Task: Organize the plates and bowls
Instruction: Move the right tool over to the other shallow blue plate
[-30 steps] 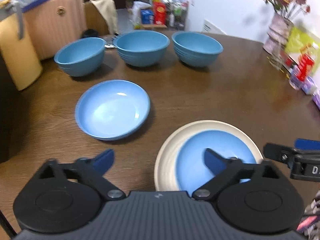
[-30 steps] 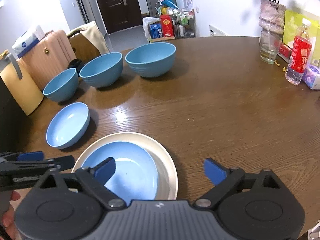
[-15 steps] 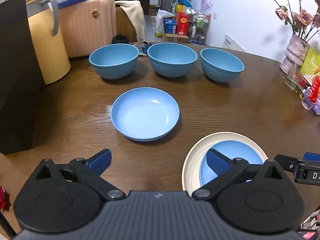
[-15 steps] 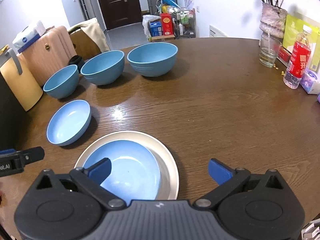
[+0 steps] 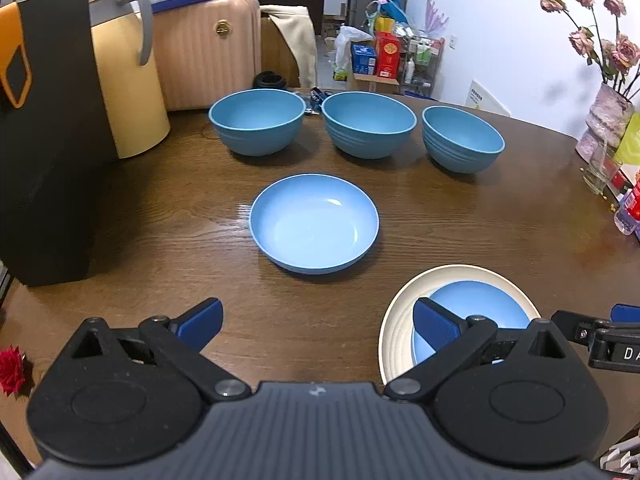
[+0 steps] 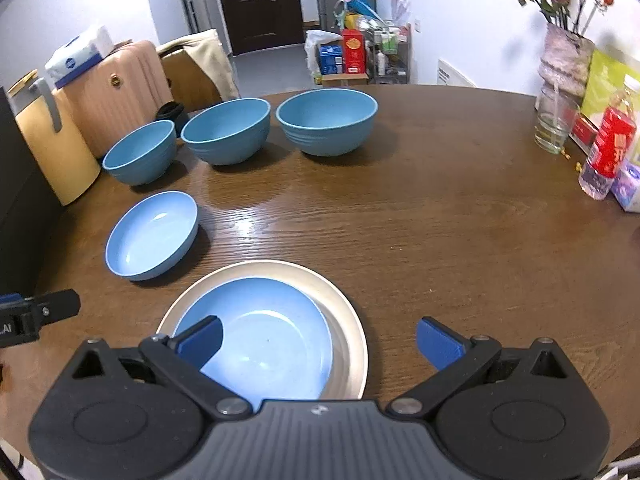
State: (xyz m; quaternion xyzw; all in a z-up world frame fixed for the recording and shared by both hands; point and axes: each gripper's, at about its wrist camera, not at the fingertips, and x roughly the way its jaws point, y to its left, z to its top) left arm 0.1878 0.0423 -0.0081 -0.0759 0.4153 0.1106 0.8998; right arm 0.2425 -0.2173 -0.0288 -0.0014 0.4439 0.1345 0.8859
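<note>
Left claw [image 5: 316, 318] hangs released above the brown table [image 5: 460, 216], its blue pads spread wide and gripping nothing. Ahead of it sits a shallow blue plate [image 5: 315, 222], and beyond that three blue bowls [image 5: 368, 124] stand in a row. Lower right, a cream plate [image 5: 394, 320] carries a smaller blue plate [image 5: 480, 300].

Right claw [image 6: 318, 338] is likewise released and empty, hovering over the near rim of the cream plate [image 6: 344, 308], which bears the blue plate [image 6: 272, 328]. The loose shallow plate [image 6: 152, 236] lies to the left, apart from the stack, and the bowls [image 6: 326, 120] line the far side.
</note>
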